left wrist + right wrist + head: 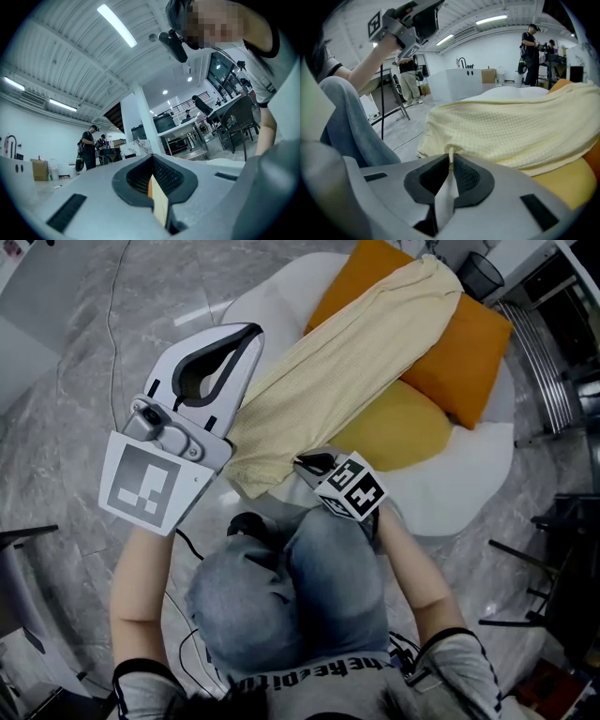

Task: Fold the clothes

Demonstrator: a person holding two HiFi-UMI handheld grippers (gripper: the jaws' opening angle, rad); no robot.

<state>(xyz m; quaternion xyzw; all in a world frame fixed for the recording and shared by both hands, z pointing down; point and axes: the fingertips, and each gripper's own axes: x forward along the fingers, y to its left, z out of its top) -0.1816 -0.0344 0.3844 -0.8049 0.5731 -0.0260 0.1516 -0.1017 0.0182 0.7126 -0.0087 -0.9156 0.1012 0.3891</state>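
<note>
A pale yellow waffle-knit garment (347, 371) lies stretched diagonally over an orange cushion (469, 352) and a yellow cushion (398, 427). My right gripper (302, 463) is at the garment's near edge, in front of my knees. In the right gripper view its jaws (450, 157) are shut on a small pinch of that yellow hem (511, 131). My left gripper (251, 334) is held up to the left of the garment, apart from it. In its own view it (152, 159) points toward the ceiling, pads together with nothing of the cloth between them.
The cushions rest on a round white seat (459, 484) on a grey marble floor. My jeans-clad knees (319, 568) are just below the garment's near end. A thin cable (112, 343) runs across the floor at the left. Dark metal furniture (553, 549) stands at the right.
</note>
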